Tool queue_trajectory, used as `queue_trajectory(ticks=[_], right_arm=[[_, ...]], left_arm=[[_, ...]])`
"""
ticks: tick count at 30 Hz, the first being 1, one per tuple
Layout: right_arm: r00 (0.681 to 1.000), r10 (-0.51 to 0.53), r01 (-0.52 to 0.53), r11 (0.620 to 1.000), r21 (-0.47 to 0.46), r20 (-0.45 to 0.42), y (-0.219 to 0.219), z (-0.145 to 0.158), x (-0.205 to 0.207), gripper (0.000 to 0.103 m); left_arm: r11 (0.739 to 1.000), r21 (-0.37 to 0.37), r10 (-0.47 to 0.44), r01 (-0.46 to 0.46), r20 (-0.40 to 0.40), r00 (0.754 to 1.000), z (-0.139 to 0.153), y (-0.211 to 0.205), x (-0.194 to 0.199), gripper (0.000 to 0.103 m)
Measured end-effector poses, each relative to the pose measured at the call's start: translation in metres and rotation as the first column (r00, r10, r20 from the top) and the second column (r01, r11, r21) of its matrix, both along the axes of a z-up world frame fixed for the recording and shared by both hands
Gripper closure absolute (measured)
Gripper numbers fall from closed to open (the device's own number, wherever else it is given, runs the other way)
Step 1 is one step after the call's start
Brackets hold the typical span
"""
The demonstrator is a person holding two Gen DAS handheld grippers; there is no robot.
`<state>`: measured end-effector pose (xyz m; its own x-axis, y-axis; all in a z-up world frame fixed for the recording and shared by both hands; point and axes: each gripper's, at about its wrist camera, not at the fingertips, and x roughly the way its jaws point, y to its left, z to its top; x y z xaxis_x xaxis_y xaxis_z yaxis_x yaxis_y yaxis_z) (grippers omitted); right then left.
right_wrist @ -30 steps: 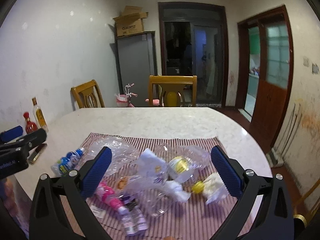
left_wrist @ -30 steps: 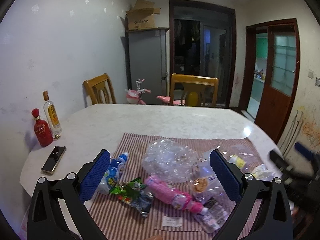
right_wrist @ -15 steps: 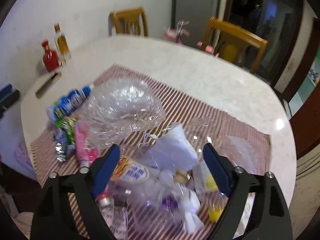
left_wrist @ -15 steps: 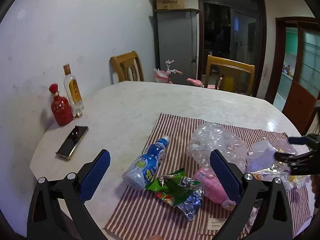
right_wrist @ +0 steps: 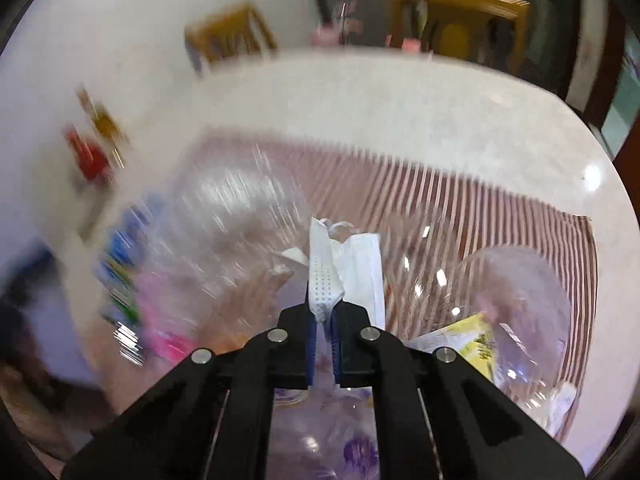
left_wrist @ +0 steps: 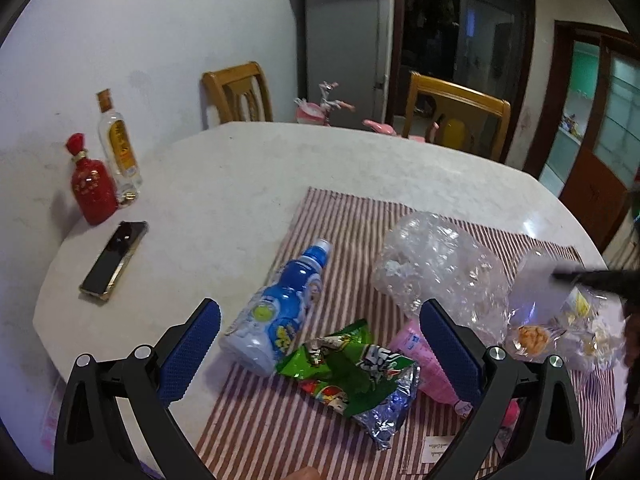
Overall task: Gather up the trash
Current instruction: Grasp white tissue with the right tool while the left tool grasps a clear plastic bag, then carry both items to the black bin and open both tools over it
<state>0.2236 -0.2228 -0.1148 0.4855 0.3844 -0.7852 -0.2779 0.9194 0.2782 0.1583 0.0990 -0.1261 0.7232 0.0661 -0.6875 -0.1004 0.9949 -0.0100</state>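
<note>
Trash lies on a striped mat [left_wrist: 344, 220]: a blue drink bottle [left_wrist: 280, 312], a green snack wrapper [left_wrist: 348, 372], a pink bottle [left_wrist: 420, 360] and a crumpled clear bag [left_wrist: 436, 272]. My left gripper [left_wrist: 316, 312] hangs open just above the blue bottle and the wrapper, holding nothing. My right gripper [right_wrist: 322, 312] has its jaws closing on a white face mask [right_wrist: 352, 264], with the pads pinching its lower edge. Under the mask lie clear plastic [right_wrist: 516, 300] and a yellow wrapper [right_wrist: 472, 344]. In the left wrist view the right gripper is a dark blur at the right edge.
On the pale round table [left_wrist: 240, 184], at the left by the wall, stand a red bottle [left_wrist: 92, 188] and a clear liquor bottle [left_wrist: 118, 148], with a phone [left_wrist: 114, 260] lying in front. Two wooden chairs [left_wrist: 456, 116] stand beyond the far edge.
Both grippers have dropped and tilted down toward the mat. The right gripper went from wide open to clamped on the white mask. The left one has drifted left and stayed open.
</note>
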Motion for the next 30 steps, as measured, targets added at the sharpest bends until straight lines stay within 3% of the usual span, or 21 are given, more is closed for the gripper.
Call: queue_trajectory(ticks=[3, 5, 8, 11, 13, 14, 16, 17, 18, 21, 25, 28, 30], right_arm=[[0.996, -0.056, 0.045, 0.989, 0.141, 0.073, -0.018, 0.032, -0.014, 0.096], [0.994, -0.056, 0.040, 0.985, 0.169, 0.093, -0.020, 0.045, -0.020, 0.096], [0.988, -0.091, 0.058, 0.969, 0.240, 0.125, -0.033, 0.055, -0.039, 0.096], [0.982, -0.132, 0.089, 0.954, 0.288, 0.133, -0.046, 0.056, -0.054, 0.095], [0.980, -0.152, 0.108, 0.947, 0.301, 0.125, -0.057, 0.057, -0.066, 0.095], [0.980, -0.158, 0.115, 0.946, 0.305, 0.122, -0.061, 0.057, -0.069, 0.095], [0.977, -0.182, 0.139, 0.940, 0.313, 0.113, -0.071, 0.056, -0.083, 0.095], [0.976, -0.188, 0.145, 0.938, 0.316, 0.111, -0.073, 0.055, -0.085, 0.095], [0.974, -0.198, 0.155, 0.935, 0.320, 0.108, -0.079, 0.054, -0.092, 0.095], [0.970, -0.221, 0.177, 0.925, 0.337, 0.097, -0.091, 0.051, -0.108, 0.094], [0.974, -0.216, 0.180, 0.917, 0.356, 0.064, -0.092, 0.034, -0.122, 0.094], [0.971, -0.234, 0.200, 0.896, 0.396, 0.041, -0.097, 0.022, -0.132, 0.094], [0.965, -0.257, 0.216, 0.883, 0.418, 0.045, -0.103, 0.022, -0.145, 0.094]], left_arm=[[0.995, -0.054, -0.081, 0.079, -0.031, 0.996, 0.000, -0.010, 0.029, 0.006], [0.981, -0.096, -0.175, 0.168, -0.069, 0.982, -0.001, -0.023, 0.056, 0.006], [0.957, -0.083, -0.290, 0.279, -0.186, 0.939, -0.016, -0.058, 0.107, 0.006], [0.950, -0.008, -0.297, 0.312, -0.333, 0.895, -0.043, -0.092, 0.153, 0.006], [0.936, 0.001, -0.316, 0.352, -0.437, 0.842, -0.065, -0.112, 0.178, 0.006], [0.934, 0.008, -0.315, 0.358, -0.461, 0.829, -0.072, -0.118, 0.184, 0.007], [0.927, 0.012, -0.323, 0.374, -0.476, 0.818, -0.085, -0.125, 0.190, 0.038], [0.927, -0.012, -0.330, 0.374, -0.496, 0.803, -0.092, -0.126, 0.192, 0.076], [0.930, -0.034, -0.334, 0.367, -0.496, 0.801, -0.093, -0.125, 0.191, 0.078], [0.926, -0.037, -0.354, 0.376, -0.432, 0.829, -0.076, -0.122, 0.179, 0.084], [0.939, -0.022, -0.338, 0.343, -0.253, 0.907, -0.014, -0.100, 0.144, 0.084], [0.936, -0.002, -0.346, 0.351, -0.170, 0.923, 0.025, -0.094, 0.106, 0.084], [0.924, 0.008, -0.378, 0.383, -0.137, 0.916, 0.040, -0.103, 0.083, 0.084]])
